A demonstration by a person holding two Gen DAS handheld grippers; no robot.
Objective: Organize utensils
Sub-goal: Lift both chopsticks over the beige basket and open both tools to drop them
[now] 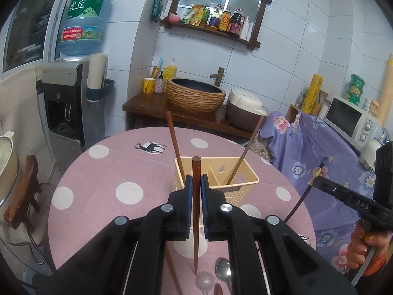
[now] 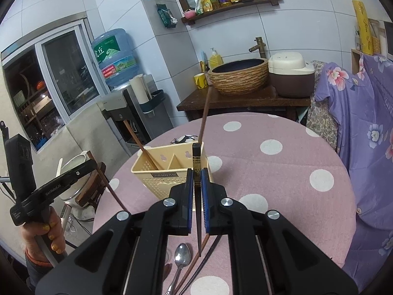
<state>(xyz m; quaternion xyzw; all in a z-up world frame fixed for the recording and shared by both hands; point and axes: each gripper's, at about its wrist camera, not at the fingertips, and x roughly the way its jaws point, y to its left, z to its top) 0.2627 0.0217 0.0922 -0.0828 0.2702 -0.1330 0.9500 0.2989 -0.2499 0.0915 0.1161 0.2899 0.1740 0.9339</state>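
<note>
Left wrist view: round table (image 1: 103, 172) under a pink, white-dotted cloth, seen from above and behind the tongs.
Left gripper (image 1: 196, 184): blue pads are pressed together on a reddish-brown chopstick (image 1: 195, 221), held upright, tip hanging above the cloth.
Holder (image 1: 243, 184): cream plastic, two compartments, stood on the table just beyond the left gripper; two brown chopsticks are leaned in it, one (image 1: 175, 142) in the left compartment, one (image 1: 245, 150) in the right.
Loose utensils: a clear plastic spoon (image 1: 205, 281) and a metal spoon (image 1: 224, 271) are laid on the cloth near the bottom edge.
Right wrist view: left-hand tool is seen at far left, gripped by a hand (image 2: 46, 236).
Right gripper (image 2: 196, 182): pads are clamped on a dark chopstick (image 2: 196, 169) with a gold-printed band, held upright, just right of the holder.
Cloth below: a metal spoon and more chopsticks (image 2: 196, 263) are laid there.
</note>
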